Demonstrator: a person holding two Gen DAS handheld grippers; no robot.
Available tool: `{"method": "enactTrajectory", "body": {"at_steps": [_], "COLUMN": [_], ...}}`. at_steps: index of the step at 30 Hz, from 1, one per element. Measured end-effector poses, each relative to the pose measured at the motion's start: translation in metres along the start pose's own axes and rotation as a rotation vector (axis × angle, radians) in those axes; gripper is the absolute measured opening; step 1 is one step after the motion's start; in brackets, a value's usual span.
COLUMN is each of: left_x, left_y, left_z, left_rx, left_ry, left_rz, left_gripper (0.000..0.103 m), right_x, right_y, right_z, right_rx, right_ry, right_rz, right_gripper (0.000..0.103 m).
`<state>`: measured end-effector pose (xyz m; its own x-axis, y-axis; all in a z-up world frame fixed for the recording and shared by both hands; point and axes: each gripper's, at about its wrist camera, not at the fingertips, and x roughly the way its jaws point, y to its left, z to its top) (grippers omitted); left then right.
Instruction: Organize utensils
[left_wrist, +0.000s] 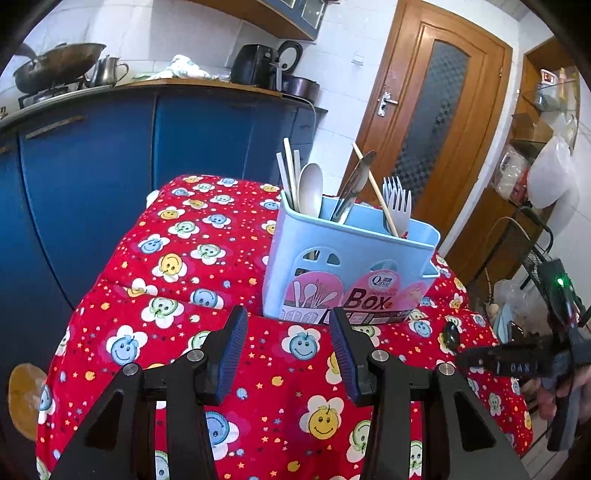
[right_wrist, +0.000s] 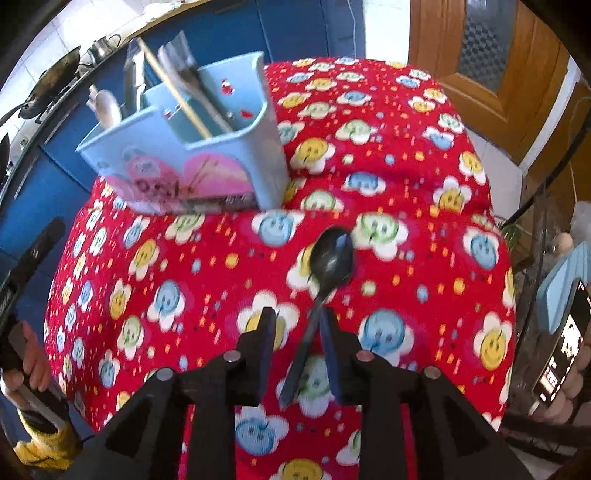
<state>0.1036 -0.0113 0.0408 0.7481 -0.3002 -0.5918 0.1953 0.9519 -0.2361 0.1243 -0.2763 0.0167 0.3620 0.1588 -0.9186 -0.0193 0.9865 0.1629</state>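
Note:
A light blue utensil box (left_wrist: 347, 266) stands on the red flowered cloth (left_wrist: 184, 258) and holds chopsticks, a pale spoon (left_wrist: 310, 190), a metal utensil and plastic forks (left_wrist: 397, 203). My left gripper (left_wrist: 288, 339) is open and empty, just in front of the box. In the right wrist view the box (right_wrist: 192, 147) is at the far left. A dark spoon (right_wrist: 330, 258) lies on the cloth with its handle between the fingers of my right gripper (right_wrist: 297, 332), which is open around it. The spoon's bowl also shows in the left wrist view (left_wrist: 450, 334).
Blue kitchen cabinets (left_wrist: 110, 166) with a wok (left_wrist: 59, 64) and kettle stand behind the table. A wooden door (left_wrist: 436, 129) is to the right. A wire rack with bags (left_wrist: 535, 184) is at the far right. A phone (right_wrist: 561, 343) is held at the right edge.

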Motion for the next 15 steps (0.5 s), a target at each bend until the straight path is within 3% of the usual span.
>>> {"method": "enactTrajectory", "body": {"at_steps": [11, 15], "left_x": [0.001, 0.002], "left_y": [-0.001, -0.002], "left_z": [0.000, -0.001], "left_rx": [0.004, 0.002], "left_ry": [0.000, 0.006], "left_rz": [0.011, 0.011], "left_gripper": [0.047, 0.047], "right_x": [0.017, 0.019], "right_y": [-0.033, -0.031], "right_z": [0.024, 0.026], "right_rx": [0.101, 0.097], "right_ry": [-0.020, -0.036], "right_rz": [0.009, 0.036], "right_gripper": [0.026, 0.013]}}
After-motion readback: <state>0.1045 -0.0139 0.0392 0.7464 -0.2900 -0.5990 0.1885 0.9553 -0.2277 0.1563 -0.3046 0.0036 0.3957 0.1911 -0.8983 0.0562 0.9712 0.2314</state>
